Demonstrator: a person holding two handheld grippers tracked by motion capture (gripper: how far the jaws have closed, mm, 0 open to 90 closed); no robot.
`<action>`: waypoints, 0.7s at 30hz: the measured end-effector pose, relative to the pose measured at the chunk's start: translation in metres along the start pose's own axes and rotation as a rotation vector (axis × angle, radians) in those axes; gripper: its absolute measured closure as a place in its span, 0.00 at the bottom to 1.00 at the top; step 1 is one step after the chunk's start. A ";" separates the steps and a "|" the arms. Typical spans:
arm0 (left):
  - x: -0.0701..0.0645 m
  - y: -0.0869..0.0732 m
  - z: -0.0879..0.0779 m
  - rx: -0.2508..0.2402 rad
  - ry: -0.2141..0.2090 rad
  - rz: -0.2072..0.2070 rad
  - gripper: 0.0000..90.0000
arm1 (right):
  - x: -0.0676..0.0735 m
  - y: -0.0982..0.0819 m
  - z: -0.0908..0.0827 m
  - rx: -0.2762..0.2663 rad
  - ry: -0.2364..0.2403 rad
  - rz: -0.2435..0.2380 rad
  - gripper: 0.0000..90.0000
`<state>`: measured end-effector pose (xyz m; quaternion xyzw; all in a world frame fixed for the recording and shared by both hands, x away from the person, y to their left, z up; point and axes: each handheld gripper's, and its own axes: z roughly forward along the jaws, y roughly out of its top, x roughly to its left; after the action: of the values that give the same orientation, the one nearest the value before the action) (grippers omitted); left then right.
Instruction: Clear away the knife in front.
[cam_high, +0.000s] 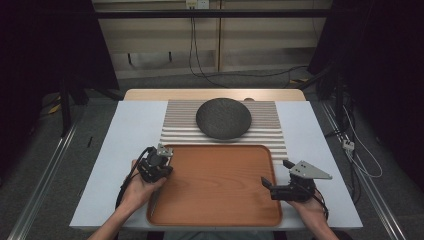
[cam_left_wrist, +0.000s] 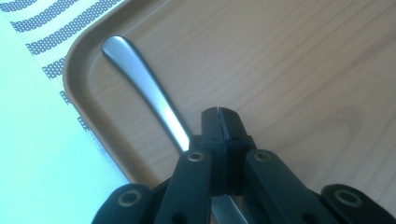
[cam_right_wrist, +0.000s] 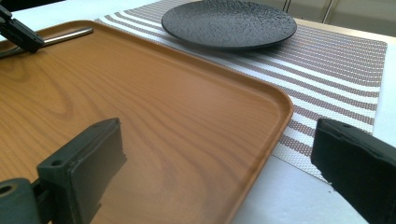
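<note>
Your left gripper (cam_left_wrist: 219, 116) had its jaws pressed fully together, tips touching, poised over the floor of the wooden tray (cam_left_wrist: 299, 60) near one rounded corner. The left gripper view gave you something the high view hid: a brushed-metal utensil handle (cam_left_wrist: 140, 79) lay flat on the tray beside that corner and ran back underneath the gripper. From that angle the handle seemed to pass below the closed jaws rather than between them, though the overlap made this hard to judge. Beyond the tray's rim sat the striped placemat (cam_left_wrist: 42, 28) and the pale bench (cam_left_wrist: 32, 154).

Your right gripper (cam_right_wrist: 219, 163) was wide open, one jaw over the tray's floor and the other out past its rim, over the placemat's edge and the bench. The right gripper view looked low across the tray (cam_right_wrist: 140, 93) and caught the metal handle (cam_right_wrist: 70, 35) at the far left side with the tip of the other gripper (cam_right_wrist: 21, 35) right over it, and the textured surface of the dark round plate (cam_right_wrist: 229, 23) resting on the placemat (cam_right_wrist: 336, 70).

From the high view, your left hand (cam_high: 137, 187) held its gripper (cam_high: 161, 159) upright at the tray's (cam_high: 215, 185) far left corner, with the forearm coming in from the bottom edge. Your right hand (cam_high: 307, 207) held its gripper (cam_high: 276, 176) level at the tray's right edge, pointing inward, its grey plate on top. The plate (cam_high: 223, 118) sat centred on the placemat (cam_high: 175, 122), beyond the tray, on the bench (cam_high: 130, 130).
</note>
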<state>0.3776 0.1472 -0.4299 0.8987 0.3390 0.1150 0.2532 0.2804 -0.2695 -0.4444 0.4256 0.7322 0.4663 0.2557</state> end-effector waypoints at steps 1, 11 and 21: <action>0.000 0.000 0.000 0.001 0.002 0.001 1.00 | 0.000 0.000 0.000 0.000 0.000 0.000 0.03; 0.003 -0.002 -0.002 0.003 0.003 -0.007 1.00 | 0.000 0.000 0.001 0.002 0.000 0.000 0.03; 0.007 -0.007 -0.003 -0.007 -0.025 -0.009 1.00 | 0.000 0.000 0.002 0.002 -0.001 -0.003 0.03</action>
<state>0.3780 0.1576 -0.4303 0.8977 0.3393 0.1040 0.2610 0.2816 -0.2688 -0.4449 0.4250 0.7332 0.4650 0.2560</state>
